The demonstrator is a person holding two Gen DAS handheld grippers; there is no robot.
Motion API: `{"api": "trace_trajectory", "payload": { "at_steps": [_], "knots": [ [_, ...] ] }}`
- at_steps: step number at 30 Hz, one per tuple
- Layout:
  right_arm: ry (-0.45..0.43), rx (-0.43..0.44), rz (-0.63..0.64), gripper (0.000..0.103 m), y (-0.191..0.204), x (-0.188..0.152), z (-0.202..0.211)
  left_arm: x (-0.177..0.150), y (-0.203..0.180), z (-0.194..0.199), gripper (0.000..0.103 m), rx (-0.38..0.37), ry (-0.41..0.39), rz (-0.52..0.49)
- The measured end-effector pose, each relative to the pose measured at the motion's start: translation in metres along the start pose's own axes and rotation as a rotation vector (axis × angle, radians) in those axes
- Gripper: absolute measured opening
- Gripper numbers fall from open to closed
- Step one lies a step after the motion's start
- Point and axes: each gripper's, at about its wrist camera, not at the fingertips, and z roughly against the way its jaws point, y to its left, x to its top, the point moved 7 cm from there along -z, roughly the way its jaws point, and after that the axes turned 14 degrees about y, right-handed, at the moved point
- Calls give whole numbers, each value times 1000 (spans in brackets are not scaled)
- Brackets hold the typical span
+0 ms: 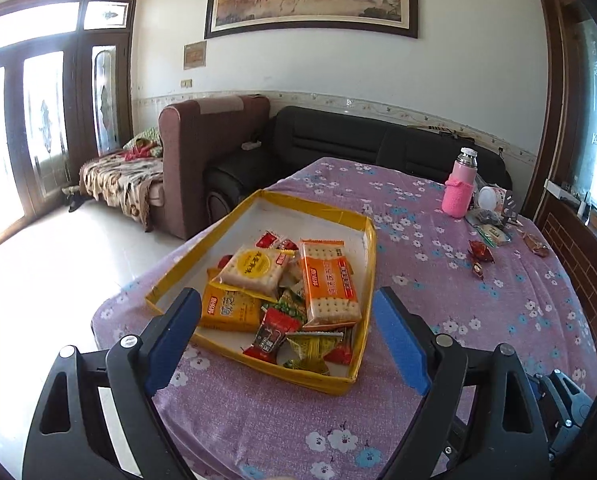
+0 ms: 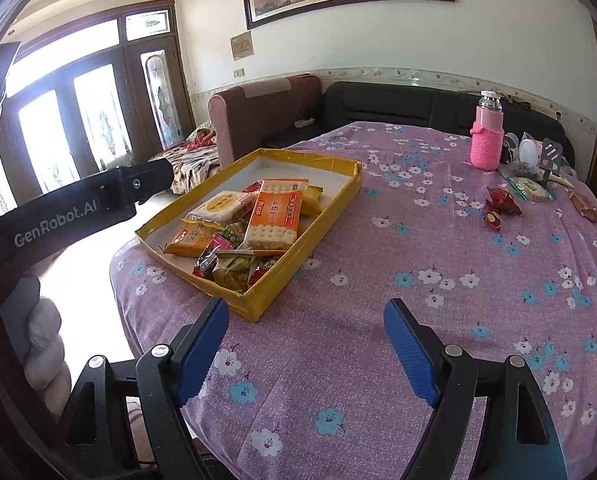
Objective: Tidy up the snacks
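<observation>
Gathering: most snack packets sit heaped in the shallow yellow cardboard tray (image 1: 368,240), so one container holds them.
Tray place: near the left edge of the worktop with the purple flowered cloth (image 2: 378,280).
Left tongs (image 1: 286,334): spread, nothing between the blue pads, hanging over the tray's near end.
Right tongs (image 2: 306,344): spread and empty, over bare cloth.
Strays: red-wrapped sweets (image 2: 502,206) lie well apart from the tray, near the pink knit-sleeved bottle (image 2: 487,140), likely next to collect.
</observation>
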Motion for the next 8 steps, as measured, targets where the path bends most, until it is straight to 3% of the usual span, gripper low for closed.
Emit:
{"api": "trace_trajectory", "payload": {
  "at_steps": [8],
  "knots": [
    [26,2,-32,81,-10,-1,-11,-8,-6,-17,88,-26,70,-10]
  ]
}}
